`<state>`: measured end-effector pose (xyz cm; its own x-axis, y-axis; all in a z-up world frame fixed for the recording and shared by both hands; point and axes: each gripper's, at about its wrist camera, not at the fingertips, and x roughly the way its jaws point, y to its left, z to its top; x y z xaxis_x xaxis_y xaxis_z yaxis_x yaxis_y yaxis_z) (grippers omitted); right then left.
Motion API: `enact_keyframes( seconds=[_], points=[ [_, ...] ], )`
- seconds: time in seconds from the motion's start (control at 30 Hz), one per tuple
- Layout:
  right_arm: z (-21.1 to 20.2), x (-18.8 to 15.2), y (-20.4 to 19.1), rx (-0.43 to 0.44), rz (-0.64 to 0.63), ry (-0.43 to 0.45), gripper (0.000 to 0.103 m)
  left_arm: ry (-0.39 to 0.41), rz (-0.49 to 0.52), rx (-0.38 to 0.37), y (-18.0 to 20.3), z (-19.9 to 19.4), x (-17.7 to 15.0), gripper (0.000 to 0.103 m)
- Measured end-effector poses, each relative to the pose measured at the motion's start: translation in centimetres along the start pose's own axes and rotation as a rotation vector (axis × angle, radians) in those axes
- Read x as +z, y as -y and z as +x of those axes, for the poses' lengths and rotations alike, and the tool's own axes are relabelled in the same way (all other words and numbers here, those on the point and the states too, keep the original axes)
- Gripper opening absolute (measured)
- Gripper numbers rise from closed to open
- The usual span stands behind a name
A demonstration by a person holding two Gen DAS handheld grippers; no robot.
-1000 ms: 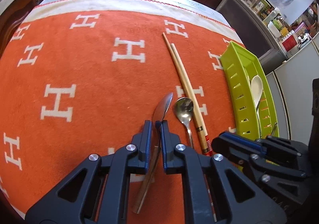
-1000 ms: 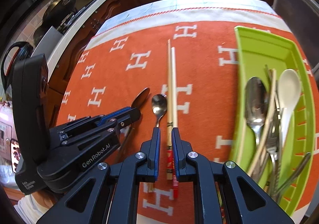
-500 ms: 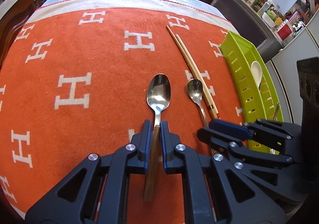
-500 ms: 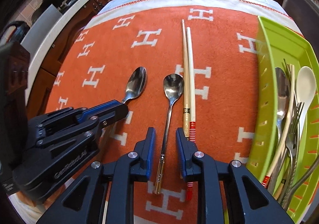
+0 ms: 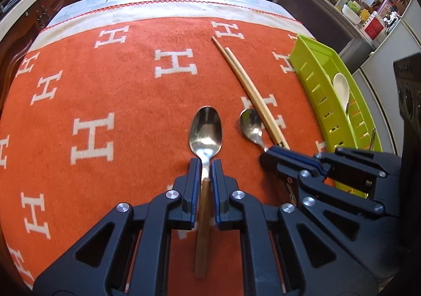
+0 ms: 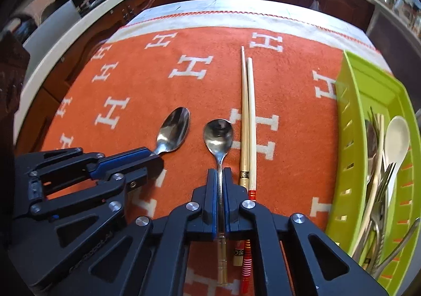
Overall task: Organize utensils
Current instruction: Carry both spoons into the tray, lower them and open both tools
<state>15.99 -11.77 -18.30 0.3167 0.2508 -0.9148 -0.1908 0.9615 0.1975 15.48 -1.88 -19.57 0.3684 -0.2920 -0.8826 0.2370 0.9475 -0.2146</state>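
Spoons, both stiff, light and slick steel, sit in the tongs: left tongs (image 5: 205, 164) grip the wood-handled spoon (image 5: 205, 130) at its neck, and right tongs (image 6: 220, 173), jaws having just closed, pinch the slim gold-ended spoon (image 6: 218, 135) mid-stem. Thin stems may swivel, so holds near the bowl suit. At one o'clock the chopsticks (image 6: 248, 117) lie just beside that spoon. At three o'clock stands the green tray (image 6: 350, 122), already crowded. Orange cloth (image 5: 110, 80) at eleven o'clock on the table offers open room.

Bright daylight, glare on far white cloth edge (image 5: 168, 10), fisheye-curved, perhaps blurred dark corners
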Motion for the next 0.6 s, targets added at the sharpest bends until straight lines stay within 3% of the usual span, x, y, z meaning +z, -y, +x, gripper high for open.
enact_keyframes(
  seconds=[0.13, 0.23, 0.33, 0.43, 0.6],
  points=[
    [-0.8, -0.3, 1.7, 0.094, 0.083, -0.003, 0.003, 0.005, -0.088, -0.081, -1.3, -0.1, 0.0, 0.004],
    [-1.6, -0.5, 2.5, 0.124, 0.113, 0.013, 0.003, 0.012, -0.138, -0.098, -1.9, -0.3, -0.4, 0.004],
    [-2.3, -0.6, 2.8, 0.142, 0.122, 0.029, 0.003, 0.037, -0.151, -0.072, -1.8, -1.0, -0.8, 0.004],
    [-2.4, -0.6, 2.5, 0.123, 0.099, 0.037, 0.003, 0.082, -0.112, 0.029, -1.2, -1.8, -1.1, 0.004],
    [-2.5, -1.1, 1.9, 0.122, 0.083, 0.036, 0.003, 0.061, -0.157, -0.005, -2.4, -2.0, -0.9, 0.004]
  ],
)
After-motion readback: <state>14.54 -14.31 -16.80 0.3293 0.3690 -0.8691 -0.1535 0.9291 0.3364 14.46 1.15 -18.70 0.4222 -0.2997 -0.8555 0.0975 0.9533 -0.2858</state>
